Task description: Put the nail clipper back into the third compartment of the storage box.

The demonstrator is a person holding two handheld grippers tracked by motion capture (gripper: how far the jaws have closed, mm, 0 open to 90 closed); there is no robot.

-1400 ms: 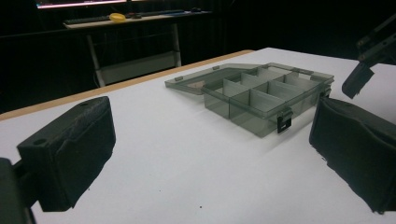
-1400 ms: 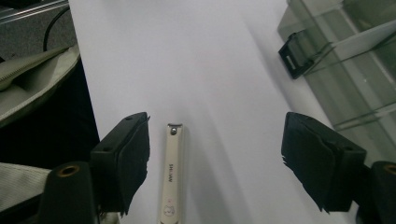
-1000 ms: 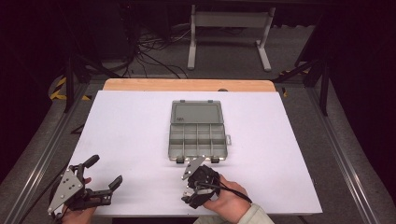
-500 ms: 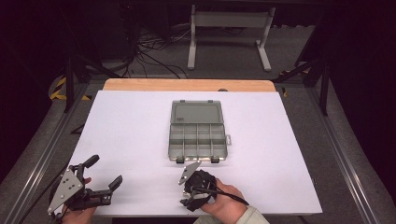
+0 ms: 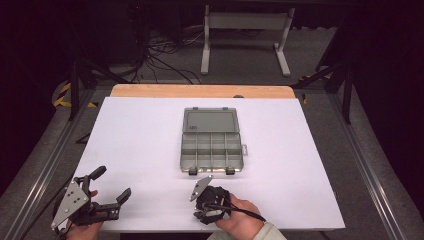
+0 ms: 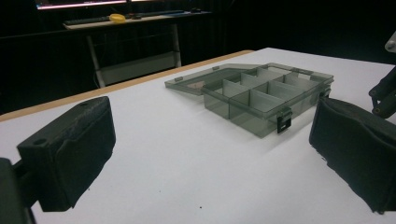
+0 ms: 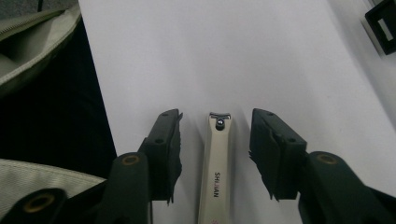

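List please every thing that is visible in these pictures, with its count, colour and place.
compartment box: one, grey-green, lid open, table centre.
nail clipper: one, silver, on the table between the right jaws, untouched.
table: one, white top, wooden far edge.
metal stand: one, white, floor behind the table.
cables: several, black, floor behind the table.
left hand-held gripper: one, black, open, near left corner.
right hand-held gripper: one, black, jaws just closing, near edge.

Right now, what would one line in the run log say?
right gripper: fingers closing around nail clipper, gap each side | left gripper: open, idle | organizer box: lid open, compartments look empty
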